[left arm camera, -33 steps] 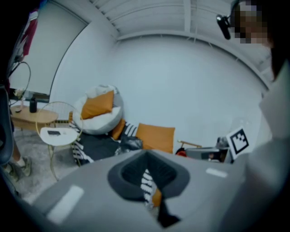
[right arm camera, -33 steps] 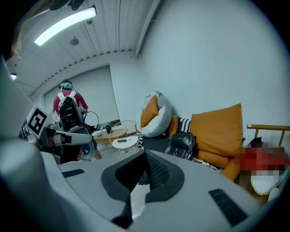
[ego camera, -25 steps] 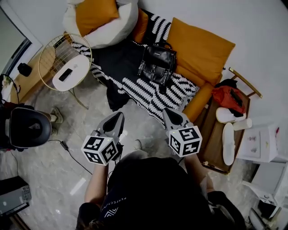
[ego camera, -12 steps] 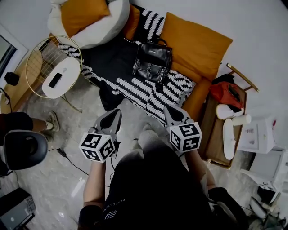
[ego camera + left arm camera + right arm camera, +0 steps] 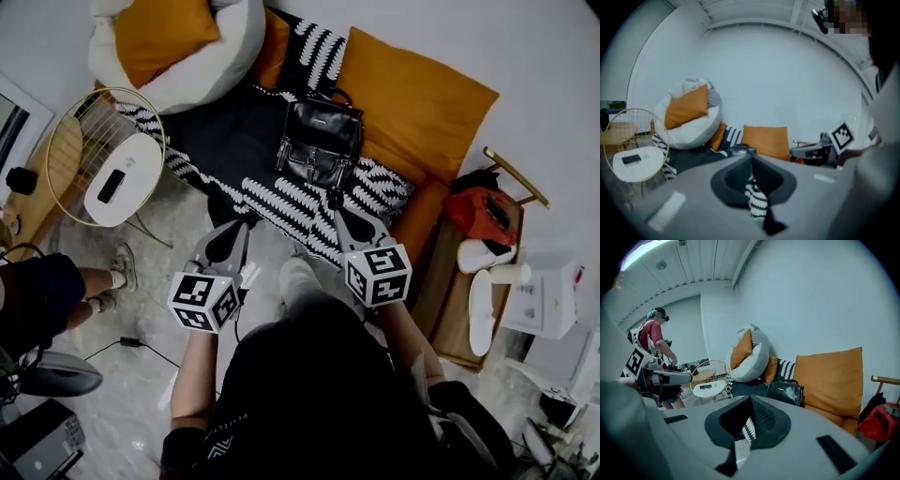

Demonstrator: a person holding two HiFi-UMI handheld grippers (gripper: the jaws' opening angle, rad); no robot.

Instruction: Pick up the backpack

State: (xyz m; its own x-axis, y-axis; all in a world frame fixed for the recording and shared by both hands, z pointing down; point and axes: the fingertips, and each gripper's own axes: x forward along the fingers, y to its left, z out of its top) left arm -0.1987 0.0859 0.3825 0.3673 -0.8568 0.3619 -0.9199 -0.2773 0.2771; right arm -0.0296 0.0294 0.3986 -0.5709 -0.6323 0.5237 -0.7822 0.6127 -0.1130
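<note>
A black leather backpack (image 5: 321,141) lies on the black-and-white patterned throw (image 5: 300,202) of a low sofa, its handle toward the orange cushion (image 5: 412,103). In the right gripper view the backpack (image 5: 786,392) sits just beyond the jaws, ahead and to the right. Only its top (image 5: 740,151) peeks over the jaws in the left gripper view. My left gripper (image 5: 246,225) is shut and empty, hovering at the throw's near edge, left of and below the backpack. My right gripper (image 5: 334,208) is shut and empty too, a short way short of the backpack's bottom.
A round white side table (image 5: 120,178) with a gold wire frame and a phone on it stands at the left. A white beanbag (image 5: 202,52) with an orange pillow lies behind it. A wooden rack (image 5: 469,281) with a red bag is at the right. A person's legs (image 5: 84,281) stand at left.
Both grippers have moved forward toward the sofa and now reach its near edge. The backpack has not moved. The person at the left has shifted.
</note>
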